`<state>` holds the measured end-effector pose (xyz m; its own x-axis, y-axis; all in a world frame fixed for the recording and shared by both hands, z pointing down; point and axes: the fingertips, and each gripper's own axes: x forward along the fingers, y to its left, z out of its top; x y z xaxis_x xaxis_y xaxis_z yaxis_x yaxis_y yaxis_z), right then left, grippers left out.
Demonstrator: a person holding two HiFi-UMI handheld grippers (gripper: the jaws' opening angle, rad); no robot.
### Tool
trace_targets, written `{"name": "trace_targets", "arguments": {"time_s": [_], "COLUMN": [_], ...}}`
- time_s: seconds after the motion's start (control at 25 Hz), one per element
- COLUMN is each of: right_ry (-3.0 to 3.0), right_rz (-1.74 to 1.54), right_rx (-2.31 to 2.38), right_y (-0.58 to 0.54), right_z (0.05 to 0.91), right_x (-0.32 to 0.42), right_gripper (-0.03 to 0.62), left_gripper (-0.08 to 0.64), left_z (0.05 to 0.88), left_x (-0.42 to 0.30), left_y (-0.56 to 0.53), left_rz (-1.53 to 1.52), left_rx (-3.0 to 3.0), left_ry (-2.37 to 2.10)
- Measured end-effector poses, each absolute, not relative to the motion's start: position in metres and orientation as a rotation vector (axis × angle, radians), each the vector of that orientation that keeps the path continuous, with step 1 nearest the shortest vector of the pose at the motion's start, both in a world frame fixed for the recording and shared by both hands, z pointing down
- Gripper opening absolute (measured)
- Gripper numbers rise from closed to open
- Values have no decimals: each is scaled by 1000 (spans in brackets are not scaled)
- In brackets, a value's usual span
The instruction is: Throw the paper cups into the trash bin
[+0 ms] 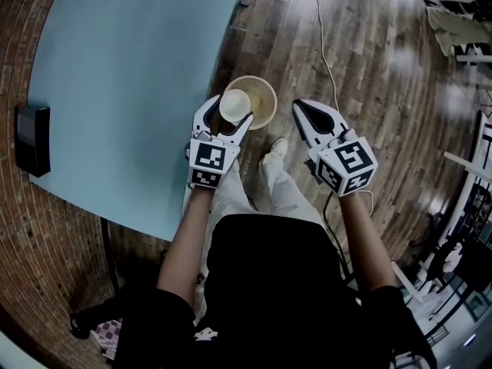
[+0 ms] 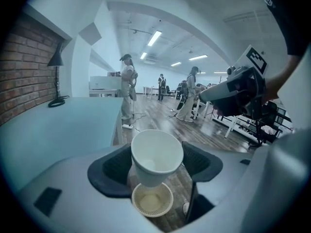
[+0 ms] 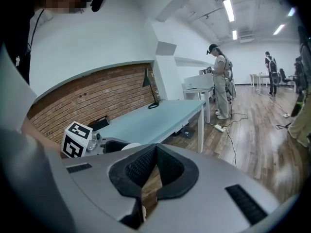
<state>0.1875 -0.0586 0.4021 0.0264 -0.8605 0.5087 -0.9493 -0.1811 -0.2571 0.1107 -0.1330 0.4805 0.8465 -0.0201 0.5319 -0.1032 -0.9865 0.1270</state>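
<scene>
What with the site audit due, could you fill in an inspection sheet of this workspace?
Surface: pale blue table, mostly bare.
Job's things: paper cup in the left gripper, over the bin on the floor.
Clutter: black box near the table's edge; lamp at its far end.
Grippers: left gripper shut on the cup; right gripper shut, empty.
Cables: white cable across the floor.
Surroundings: wood floor, brick wall, people standing beyond.

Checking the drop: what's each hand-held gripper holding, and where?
Left hand-held gripper clamps the paper cup by its sides, below the rim; right hand-held gripper holds nothing.
</scene>
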Motion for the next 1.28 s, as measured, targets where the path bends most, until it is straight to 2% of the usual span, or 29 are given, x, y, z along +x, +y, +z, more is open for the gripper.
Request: {"name": "trace_targets", "arguments": {"time_s": [0.56,1.28], "right_ry": [-1878,-1893], "right_rz": [1074,1190], "right_rx": [2119,2038], "right_y": [-23,-13], "right_z": [478,583], "right_x": [211,220], "right_gripper": [3,3], "left_gripper": [339,339], "left_z": [549,650], "left_x": [147,162], "left_y": [-99,-68], "left_rz": [923,1009], "left_rx": [2799,2730], "left_ry": [-55,-4]}}
